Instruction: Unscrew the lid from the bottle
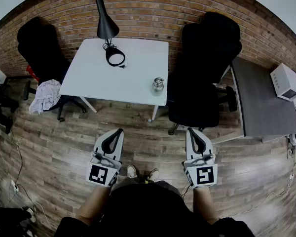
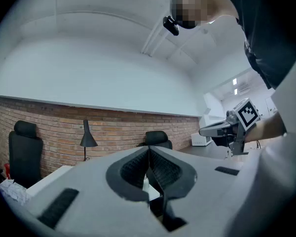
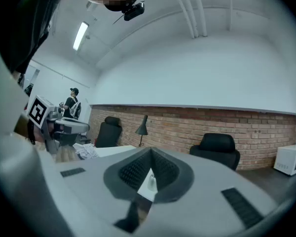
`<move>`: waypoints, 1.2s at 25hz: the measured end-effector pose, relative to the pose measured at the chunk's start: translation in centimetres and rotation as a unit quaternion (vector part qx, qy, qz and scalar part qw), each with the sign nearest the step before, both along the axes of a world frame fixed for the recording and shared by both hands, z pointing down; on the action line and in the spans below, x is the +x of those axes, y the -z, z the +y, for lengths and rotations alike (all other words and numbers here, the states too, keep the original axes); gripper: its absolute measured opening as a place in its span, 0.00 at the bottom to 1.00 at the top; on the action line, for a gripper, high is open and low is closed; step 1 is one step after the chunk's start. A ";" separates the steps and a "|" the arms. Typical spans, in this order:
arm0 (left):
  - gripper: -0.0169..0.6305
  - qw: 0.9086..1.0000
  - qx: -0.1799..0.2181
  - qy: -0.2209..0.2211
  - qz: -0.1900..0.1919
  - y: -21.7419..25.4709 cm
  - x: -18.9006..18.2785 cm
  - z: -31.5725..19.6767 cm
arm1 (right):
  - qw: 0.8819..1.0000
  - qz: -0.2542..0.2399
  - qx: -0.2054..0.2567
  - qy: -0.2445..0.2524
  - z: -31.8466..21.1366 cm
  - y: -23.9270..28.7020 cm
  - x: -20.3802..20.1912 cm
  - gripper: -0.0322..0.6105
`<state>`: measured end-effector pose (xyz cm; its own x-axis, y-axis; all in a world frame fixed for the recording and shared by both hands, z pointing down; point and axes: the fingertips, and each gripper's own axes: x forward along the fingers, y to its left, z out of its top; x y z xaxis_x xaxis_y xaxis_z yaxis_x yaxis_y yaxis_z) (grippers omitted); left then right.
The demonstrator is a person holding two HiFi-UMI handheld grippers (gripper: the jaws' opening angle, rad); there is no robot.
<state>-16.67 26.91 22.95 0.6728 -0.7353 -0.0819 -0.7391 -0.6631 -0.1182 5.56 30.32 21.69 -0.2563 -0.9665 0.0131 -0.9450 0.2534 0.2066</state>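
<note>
White table (image 1: 133, 58), black lamp (image 1: 105, 21), red-brown brick wall (image 1: 153, 6)

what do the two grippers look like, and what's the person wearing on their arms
The left gripper and right gripper match: light grey bodies, jaws tapering to a point, black ribbed pads inside. Each carries a white cube with black square markers. The forearms are unsleeved; the clothing is dark.

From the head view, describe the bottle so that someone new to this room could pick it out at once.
Find the white table by the brick wall. The bottle stands alone near the table's right corner on the camera's side. It is small, squat and silvery, unlike the tall black lamp and coiled cable towards the back.
</note>
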 end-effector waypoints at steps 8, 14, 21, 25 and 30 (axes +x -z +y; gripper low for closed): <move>0.07 1.000 -0.002 0.005 -0.005 -0.6 1.1 1.2 | 0.999 -0.036 -0.004 0.021 1.2 -0.7 1.1 0.07; 0.07 1.000 -0.006 0.011 -0.016 -1.7 1.8 0.9 | 0.998 -0.044 -0.031 0.030 1.2 -3.9 1.8 0.07; 0.07 0.999 -0.026 0.007 -0.019 -3.8 1.9 -1.9 | 0.996 -0.049 -0.057 0.040 -1.8 -6.0 0.9 0.07; 0.07 0.999 -0.036 -0.003 -0.013 -5.0 2.2 -5.6 | 0.997 -0.042 -0.059 0.036 -4.9 -6.6 0.9 0.07; 0.07 0.999 -0.030 -0.019 0.000 -4.2 2.7 -12.1 | 0.997 -0.030 -0.067 0.032 -11.0 -6.1 0.5 0.07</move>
